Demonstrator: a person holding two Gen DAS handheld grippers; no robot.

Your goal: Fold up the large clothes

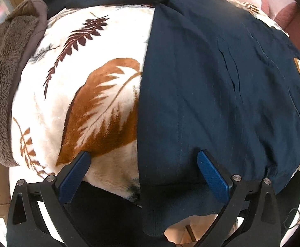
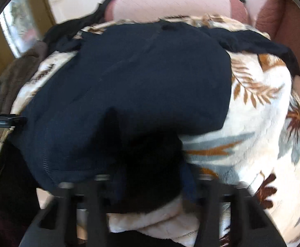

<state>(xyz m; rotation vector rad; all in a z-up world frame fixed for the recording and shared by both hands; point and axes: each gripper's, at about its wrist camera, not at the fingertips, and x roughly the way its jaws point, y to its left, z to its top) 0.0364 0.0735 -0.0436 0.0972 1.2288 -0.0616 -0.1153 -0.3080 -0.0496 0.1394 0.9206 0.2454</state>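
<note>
The left hand-held gripper (image 1: 143, 160) stands wide open, low in the frame, pointing steeply down. The right hand-held gripper (image 2: 147, 177), bottom centre, is motion-blurred.

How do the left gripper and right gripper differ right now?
The left gripper has its jaws wide open, straddling the navy garment's near edge without pinching it. The right gripper has narrowed onto a dark fold of that garment, though its picture is blurred. Both point down over the leaf-print blanket.
</note>
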